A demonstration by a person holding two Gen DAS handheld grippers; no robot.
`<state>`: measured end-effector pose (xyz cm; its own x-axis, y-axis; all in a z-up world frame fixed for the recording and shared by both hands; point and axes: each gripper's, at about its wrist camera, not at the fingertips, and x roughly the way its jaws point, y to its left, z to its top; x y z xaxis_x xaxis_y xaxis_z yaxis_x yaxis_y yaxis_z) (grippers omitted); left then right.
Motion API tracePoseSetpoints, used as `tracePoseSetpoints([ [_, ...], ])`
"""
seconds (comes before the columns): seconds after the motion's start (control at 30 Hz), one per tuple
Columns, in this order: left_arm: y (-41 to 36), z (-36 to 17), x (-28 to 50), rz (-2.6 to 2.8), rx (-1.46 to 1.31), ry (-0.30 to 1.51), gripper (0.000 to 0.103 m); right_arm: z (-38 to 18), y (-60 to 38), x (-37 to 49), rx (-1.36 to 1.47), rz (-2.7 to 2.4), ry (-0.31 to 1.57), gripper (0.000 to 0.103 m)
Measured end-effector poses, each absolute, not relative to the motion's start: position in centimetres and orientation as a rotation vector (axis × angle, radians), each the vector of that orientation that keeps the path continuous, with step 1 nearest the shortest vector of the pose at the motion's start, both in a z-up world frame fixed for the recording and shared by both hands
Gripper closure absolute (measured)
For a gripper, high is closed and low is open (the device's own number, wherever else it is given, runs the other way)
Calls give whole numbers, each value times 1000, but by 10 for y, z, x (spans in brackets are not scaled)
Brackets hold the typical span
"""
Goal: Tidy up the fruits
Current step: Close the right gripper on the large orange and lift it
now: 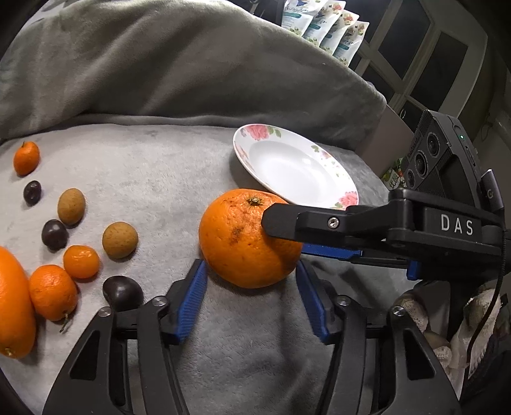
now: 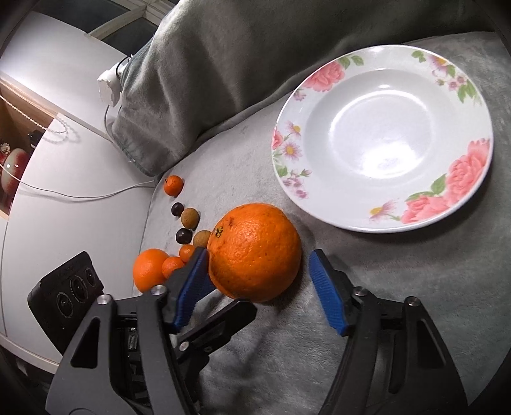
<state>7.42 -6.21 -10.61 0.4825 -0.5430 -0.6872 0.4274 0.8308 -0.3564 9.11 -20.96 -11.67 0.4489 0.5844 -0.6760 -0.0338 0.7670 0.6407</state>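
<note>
A large orange [image 1: 246, 237] lies on the grey blanket, just short of a white floral plate [image 1: 297, 166]. My left gripper [image 1: 250, 300] is open, its blue pads on either side of the orange's near edge. My right gripper [image 2: 258, 284] is open around the same orange [image 2: 255, 252]; one black finger [image 1: 287, 222] crosses in front of it in the left wrist view. The plate [image 2: 383, 137] is empty. Small fruits lie to the left: mandarins [image 1: 52, 292], longans [image 1: 119, 240], dark round fruits [image 1: 123, 292] and another big orange [image 1: 12, 303].
A folded grey blanket [image 1: 175, 64] rises behind the fruits. A white table [image 2: 64, 204] with a cable and a white plug [image 2: 110, 86] lies to the left in the right wrist view. Packets [image 1: 325, 28] stand at the back.
</note>
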Motion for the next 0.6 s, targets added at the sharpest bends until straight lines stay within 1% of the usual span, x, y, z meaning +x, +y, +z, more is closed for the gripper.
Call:
tracePoseSetpoints([
  [0.4,-65,-103,71,-592,-105,865,49,-112,-209,88,577,426,1029,42],
  [0.53,-67,-99,65,-596,-94,856,52,-105,-210,85,561,424,1010,42],
  [0.6,-67,-96,63,-600,-100,847,52,-101,-212,84,558,428,1001,43],
])
